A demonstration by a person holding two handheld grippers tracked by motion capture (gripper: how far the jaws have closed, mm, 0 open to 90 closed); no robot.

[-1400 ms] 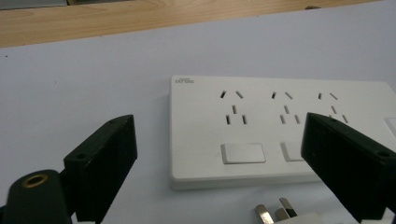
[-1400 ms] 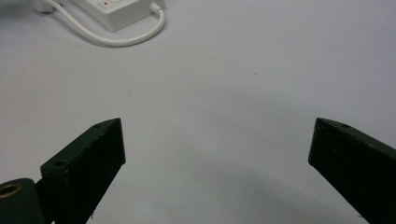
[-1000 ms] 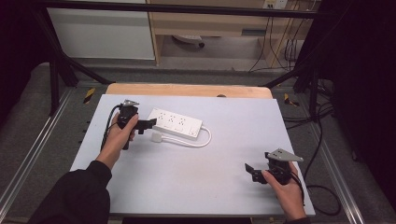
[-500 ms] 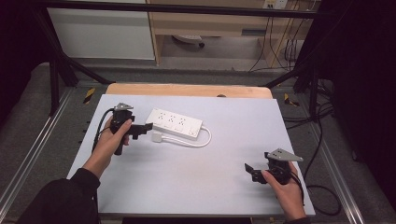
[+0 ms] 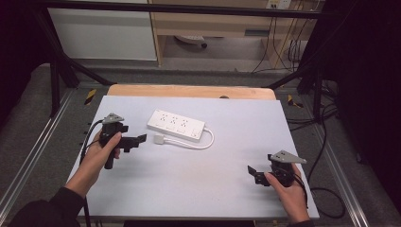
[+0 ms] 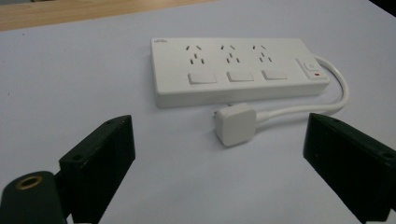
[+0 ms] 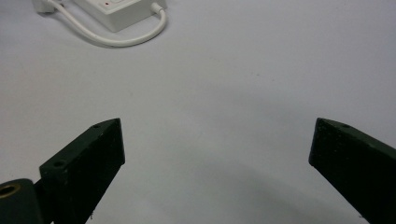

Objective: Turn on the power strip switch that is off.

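Power strip (image 5: 176, 125) lies flat, switch end pointing right; left tool (image 5: 140, 139) gapes wide beside its plug (image 5: 153, 139).

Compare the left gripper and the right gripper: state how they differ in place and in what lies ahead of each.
The left gripper sits beside the white plug; the right gripper waits near the table's front right corner, far from it. The left's jaws frame the plug and the power strip closely; the right's frame bare table. Both stand wide open, holding nothing.

White power strip (image 5: 176, 126) on grey table (image 5: 198, 189)
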